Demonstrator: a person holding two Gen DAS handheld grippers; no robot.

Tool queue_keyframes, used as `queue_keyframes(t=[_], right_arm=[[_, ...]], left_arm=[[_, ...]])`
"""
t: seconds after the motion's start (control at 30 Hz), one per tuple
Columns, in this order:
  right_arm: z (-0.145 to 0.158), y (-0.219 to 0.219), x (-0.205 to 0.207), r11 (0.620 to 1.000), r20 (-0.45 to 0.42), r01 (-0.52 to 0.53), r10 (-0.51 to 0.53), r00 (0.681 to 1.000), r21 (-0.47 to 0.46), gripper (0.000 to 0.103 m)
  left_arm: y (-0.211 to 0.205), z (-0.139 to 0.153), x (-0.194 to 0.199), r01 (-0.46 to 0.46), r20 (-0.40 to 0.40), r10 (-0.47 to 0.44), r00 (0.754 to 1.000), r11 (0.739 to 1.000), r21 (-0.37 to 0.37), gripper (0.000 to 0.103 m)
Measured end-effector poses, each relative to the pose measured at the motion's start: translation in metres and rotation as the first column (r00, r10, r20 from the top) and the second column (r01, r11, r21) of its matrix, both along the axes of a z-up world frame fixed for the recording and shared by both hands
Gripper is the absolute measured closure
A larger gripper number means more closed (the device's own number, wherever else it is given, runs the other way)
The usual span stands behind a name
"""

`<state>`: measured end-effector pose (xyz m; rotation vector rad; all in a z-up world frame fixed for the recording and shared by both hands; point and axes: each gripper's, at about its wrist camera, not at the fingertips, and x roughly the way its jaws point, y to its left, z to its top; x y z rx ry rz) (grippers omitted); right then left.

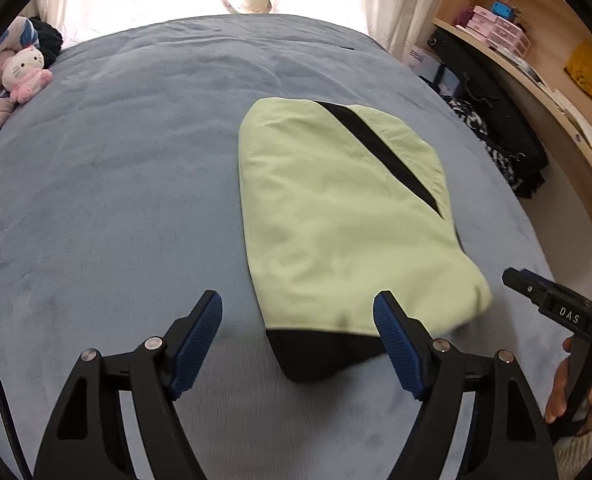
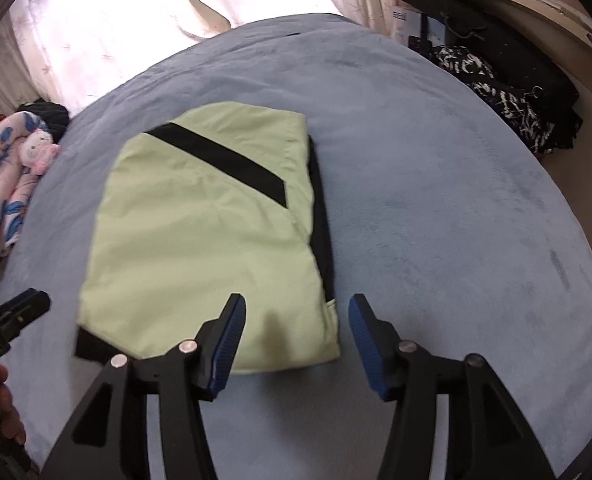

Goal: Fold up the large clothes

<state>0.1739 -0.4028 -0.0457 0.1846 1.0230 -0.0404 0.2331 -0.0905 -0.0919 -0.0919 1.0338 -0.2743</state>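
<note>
Folded pale green garment point(image 1: 336, 216) lying flat on the blue-grey bed cover point(image 1: 116, 200).

In the left wrist view it fills the centre right of the frame; in the right wrist view it sits centre left point(image 2: 200, 240). It is a compact, roughly rectangular bundle of light, slightly creased fabric, with a black diagonal stripe point(image 1: 380, 148) crossing its upper part. Black fabric point(image 1: 320, 356) shows from under its near edge, and in the right wrist view more black runs along its right-hand side. This may be a lining or a lower layer; the blur there makes it hard to tell. Nothing grips it.
</note>
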Motion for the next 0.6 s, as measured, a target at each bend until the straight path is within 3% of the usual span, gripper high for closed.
queue_keyframes(t=[0.2,0.27,0.37,0.5,0.6], right_arm=[[0.037,0.01,-0.009,0.996,0.033,-0.085,0.085,0.996,0.008,0.048],[0.044,0.011,-0.006,0.995,0.018,-0.1,0.1,0.995,0.004,0.047],[0.047,0.007,0.006,0.993,0.003,-0.115,0.115,0.993,0.023,0.042],[0.028,-0.015,0.035,0.987,-0.054,-0.093,0.101,0.993,0.134,0.029],[-0.005,-0.034,0.064,0.972,-0.129,-0.07,0.101,0.986,0.225,0.029]], left_arm=[[0.012,0.029,-0.011,0.028,-0.008,-0.028,1.0,0.999,-0.021,0.026],[0.015,0.034,-0.008,0.044,-0.027,-0.045,0.999,0.998,-0.037,0.017],[0.018,0.036,-0.002,0.068,-0.03,-0.071,0.997,0.995,-0.07,0.016],[0.024,0.019,0.021,0.065,-0.112,-0.089,0.99,0.978,-0.2,0.015],[0.028,-0.012,0.046,0.047,-0.182,-0.1,0.978,0.959,-0.278,0.015]])
